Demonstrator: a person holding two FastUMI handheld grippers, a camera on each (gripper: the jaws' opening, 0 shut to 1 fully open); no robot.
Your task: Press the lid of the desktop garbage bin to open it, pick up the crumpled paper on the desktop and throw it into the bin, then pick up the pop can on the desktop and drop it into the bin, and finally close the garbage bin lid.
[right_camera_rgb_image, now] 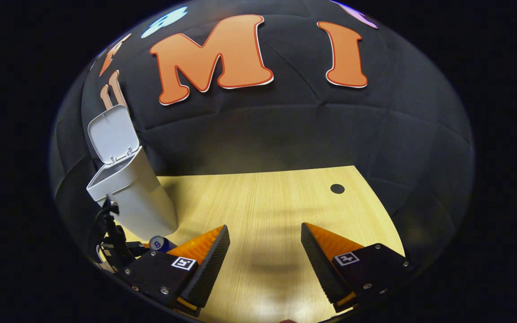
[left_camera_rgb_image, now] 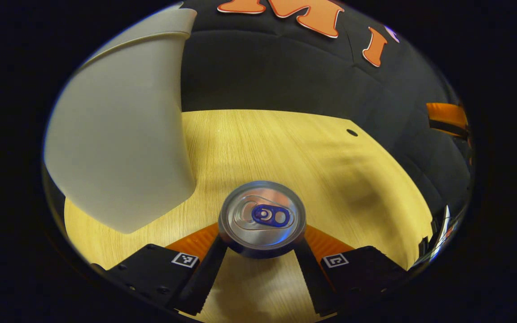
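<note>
Left jaws pinching upright pop can [left_camera_rgb_image: 262, 218] between them, beside bin [left_camera_rgb_image: 119, 143]; right jaws spread.

Silver pop can [left_camera_rgb_image: 262, 218] with blue tab, white bin [right_camera_rgb_image: 132, 190], pale wood-grain desktop [right_camera_rgb_image: 263, 202]

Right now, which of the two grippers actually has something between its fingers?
The left gripper: its fingers sit on either side of the pop can standing on the table. The right gripper is open over bare wood.
</note>
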